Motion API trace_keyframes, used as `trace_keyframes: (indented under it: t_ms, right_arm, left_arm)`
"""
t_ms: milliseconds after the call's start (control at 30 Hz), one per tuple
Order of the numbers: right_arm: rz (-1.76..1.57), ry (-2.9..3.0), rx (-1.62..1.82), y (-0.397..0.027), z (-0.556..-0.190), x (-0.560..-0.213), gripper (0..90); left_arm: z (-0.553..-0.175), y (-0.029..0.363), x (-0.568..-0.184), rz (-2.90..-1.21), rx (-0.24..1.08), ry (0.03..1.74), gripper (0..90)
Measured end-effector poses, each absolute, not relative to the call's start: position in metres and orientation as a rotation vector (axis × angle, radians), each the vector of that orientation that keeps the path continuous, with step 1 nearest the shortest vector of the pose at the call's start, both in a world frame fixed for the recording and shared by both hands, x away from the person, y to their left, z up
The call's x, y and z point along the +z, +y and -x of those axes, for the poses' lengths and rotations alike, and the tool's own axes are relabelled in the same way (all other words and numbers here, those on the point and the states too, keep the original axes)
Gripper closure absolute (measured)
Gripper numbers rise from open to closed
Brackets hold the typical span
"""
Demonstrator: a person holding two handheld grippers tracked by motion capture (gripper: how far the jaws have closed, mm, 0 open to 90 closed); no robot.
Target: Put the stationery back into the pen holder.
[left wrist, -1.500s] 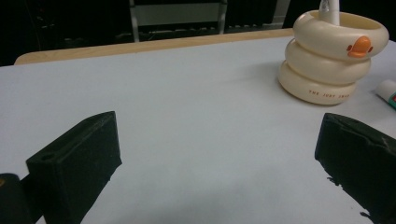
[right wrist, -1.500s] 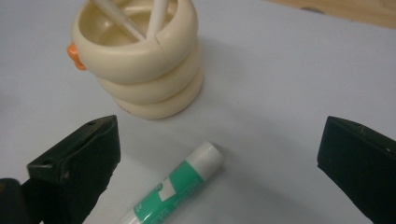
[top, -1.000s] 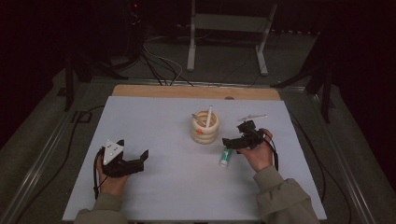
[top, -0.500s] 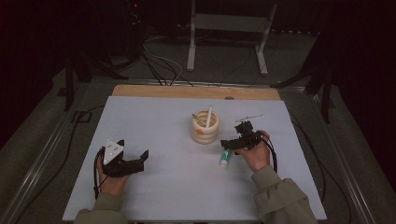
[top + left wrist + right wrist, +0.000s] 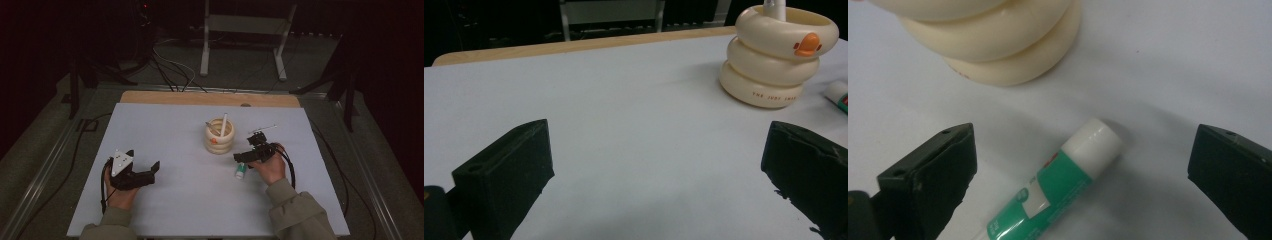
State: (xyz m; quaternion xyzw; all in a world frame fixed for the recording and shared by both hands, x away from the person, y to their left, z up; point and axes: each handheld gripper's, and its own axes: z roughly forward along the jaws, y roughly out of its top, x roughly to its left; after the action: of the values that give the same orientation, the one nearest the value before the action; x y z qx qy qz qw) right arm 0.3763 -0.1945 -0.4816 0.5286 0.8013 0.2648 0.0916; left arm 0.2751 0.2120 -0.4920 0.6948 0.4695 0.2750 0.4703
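Observation:
A cream ringed holder (image 5: 220,136) with a duck bill stands mid-table with a white pen and another stick in it; the left gripper view shows the holder (image 5: 778,55) at upper right. A green tube with a white cap (image 5: 1060,187) lies on the white table, between the wide-apart jaws of my right gripper (image 5: 1083,187). From above, the tube (image 5: 240,171) lies just under my right gripper (image 5: 243,159), which is open. My left gripper (image 5: 150,170) rests open at the front left with nothing between its jaws.
The white table sheet (image 5: 165,130) ends in a wooden strip (image 5: 210,99) at the far edge. A thin stick (image 5: 264,129) lies right of the holder. Cables trail on the dark floor, and a metal stand (image 5: 245,30) is behind the table.
My right gripper has shifted slightly down and left over the tube. The left gripper has not moved.

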Motion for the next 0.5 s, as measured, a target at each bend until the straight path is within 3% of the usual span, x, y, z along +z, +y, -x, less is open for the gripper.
trace_keyframes:
  t_ms: [500]
  right_arm:
    - [-1.598,2.395,0.752,-0.1906,-0.3785,-0.4906,0.2]
  left_arm:
    - [-0.2754,0.2123,-0.4924,-1.708,0.673,1.152,0.9]
